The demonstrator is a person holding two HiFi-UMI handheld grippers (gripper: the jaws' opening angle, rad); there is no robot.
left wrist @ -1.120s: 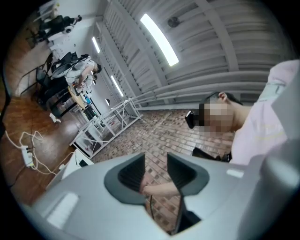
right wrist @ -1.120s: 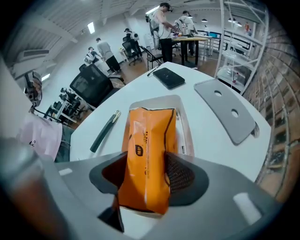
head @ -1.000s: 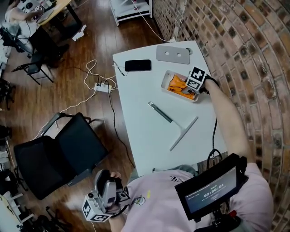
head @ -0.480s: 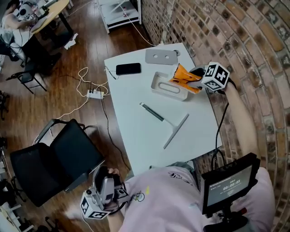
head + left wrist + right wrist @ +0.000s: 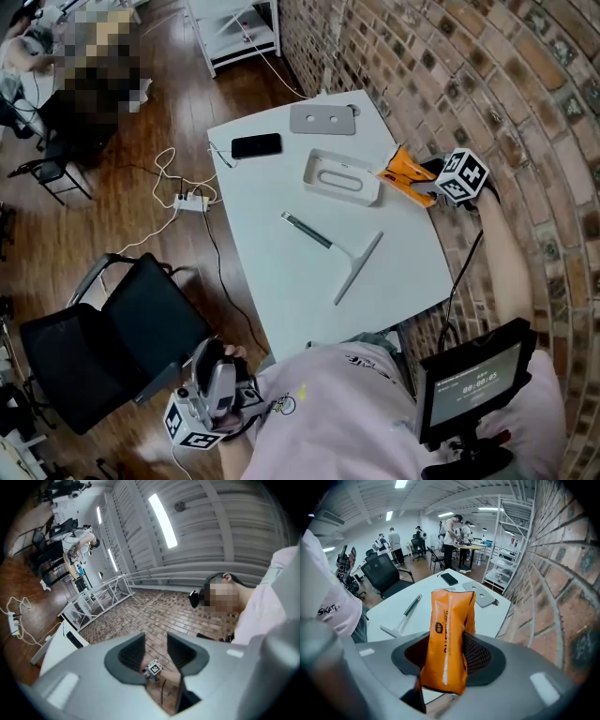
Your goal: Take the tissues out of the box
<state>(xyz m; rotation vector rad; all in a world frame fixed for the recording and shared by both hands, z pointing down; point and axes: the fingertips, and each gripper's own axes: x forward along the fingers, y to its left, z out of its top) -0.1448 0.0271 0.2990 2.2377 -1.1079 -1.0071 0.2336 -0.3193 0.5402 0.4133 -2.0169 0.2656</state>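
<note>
An orange tissue pack (image 5: 403, 174) hangs in the air off the white table's (image 5: 281, 281) right edge, close to the brick wall. My right gripper (image 5: 419, 178) is shut on it. In the right gripper view the pack (image 5: 447, 634) stands upright, pinched between the two jaws of that gripper (image 5: 449, 651). The white box (image 5: 314, 180) lies on the table to the left of the pack, and nothing shows inside it. My left gripper (image 5: 216, 370) is held low beside the person, away from the table; in its own view this gripper (image 5: 156, 651) is open and holds nothing.
On the table lie a long-handled squeegee tool (image 5: 333, 253), a black phone (image 5: 256, 145) and a grey plate (image 5: 322, 119) with holes. A black office chair (image 5: 103, 337) and a power strip with cables (image 5: 190, 200) are on the wooden floor at the left. People stand at far desks (image 5: 454, 531).
My right gripper has lifted the orange pack out of the white box and carried it right, past the table's edge toward the wall. The left gripper has stayed low.
</note>
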